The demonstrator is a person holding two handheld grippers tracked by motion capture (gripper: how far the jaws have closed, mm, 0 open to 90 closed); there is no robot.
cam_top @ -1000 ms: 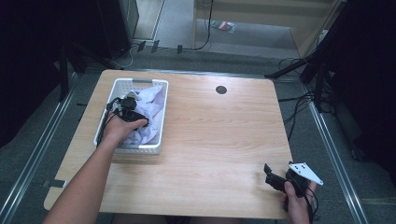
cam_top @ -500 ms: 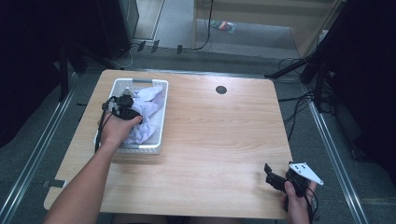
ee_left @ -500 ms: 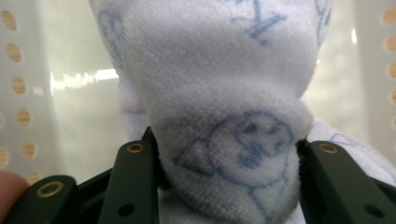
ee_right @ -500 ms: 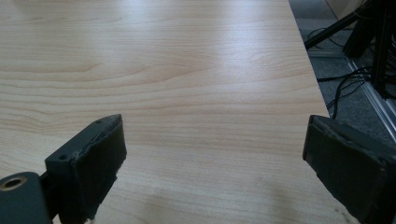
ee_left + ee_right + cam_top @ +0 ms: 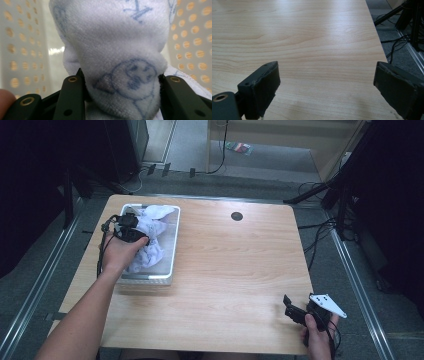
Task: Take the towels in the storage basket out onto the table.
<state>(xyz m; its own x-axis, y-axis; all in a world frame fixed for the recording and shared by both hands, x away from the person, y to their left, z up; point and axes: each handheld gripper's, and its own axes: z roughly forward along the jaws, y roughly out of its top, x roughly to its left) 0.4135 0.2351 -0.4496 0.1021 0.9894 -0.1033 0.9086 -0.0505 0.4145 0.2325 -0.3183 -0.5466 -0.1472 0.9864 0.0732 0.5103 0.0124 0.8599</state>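
Towel (image 5: pixel 117 50) between left fingers (image 5: pixel 71 97)

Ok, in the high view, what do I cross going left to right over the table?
Left gripper over the basket holding the white cloth → round hole in the tabletop → right gripper near the front right corner.

Lab or recording setup, not a home. Light wooden surface (image 5: pixel 240 260) with a round cable hole (image 5: pixel 237 216) stands on grey carpet. Aluminium rails (image 5: pixel 35 290) run along both sides of it, black stands and loose cables (image 5: pixel 320 227) crowd right of it, dark equipment behind it.
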